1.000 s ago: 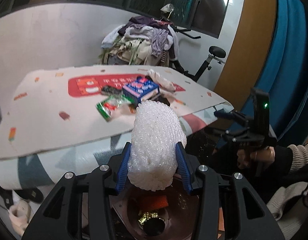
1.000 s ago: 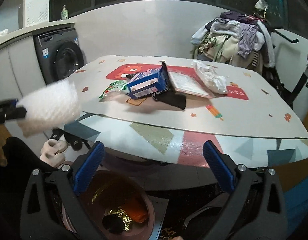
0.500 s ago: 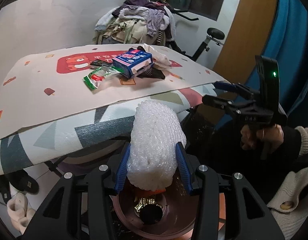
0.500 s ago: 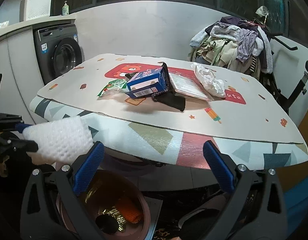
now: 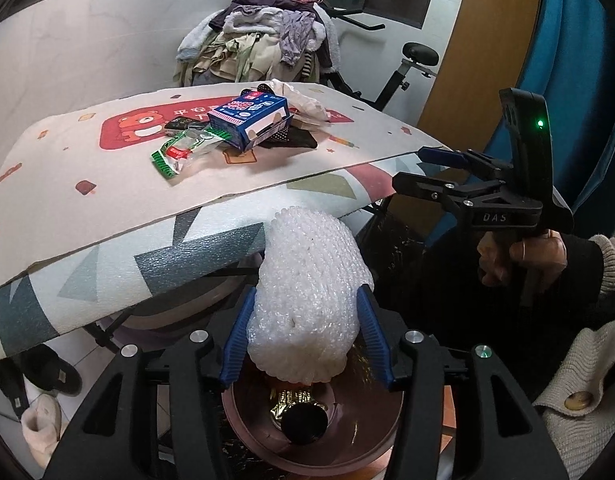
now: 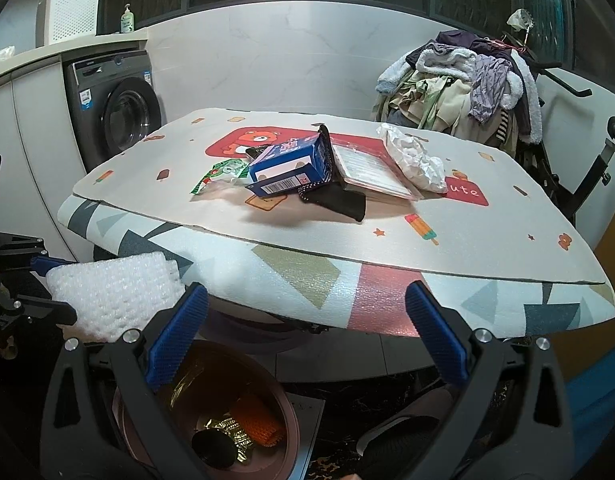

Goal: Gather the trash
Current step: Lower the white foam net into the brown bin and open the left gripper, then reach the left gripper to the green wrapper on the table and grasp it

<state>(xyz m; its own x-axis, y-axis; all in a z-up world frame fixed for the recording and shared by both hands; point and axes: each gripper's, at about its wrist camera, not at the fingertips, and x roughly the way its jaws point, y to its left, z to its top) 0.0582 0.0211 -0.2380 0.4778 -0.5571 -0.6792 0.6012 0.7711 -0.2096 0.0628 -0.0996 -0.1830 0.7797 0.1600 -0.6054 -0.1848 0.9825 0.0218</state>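
Two claws show. The left claw has a white foam net roll between its blue pads; its jaws are opening, with the pads still against the roll's sides. The roll hangs below the bench's near edge, directly above a pink bin on the floor, which already holds gold foil, an orange net and a dark round lid. The right claw is spread wide with nothing between its pads, hovering near the same bin. On the bench, around the middle, lie a blue carton, a green wrapper, a dark cloth, a clear flat packet and a crumpled white bag.
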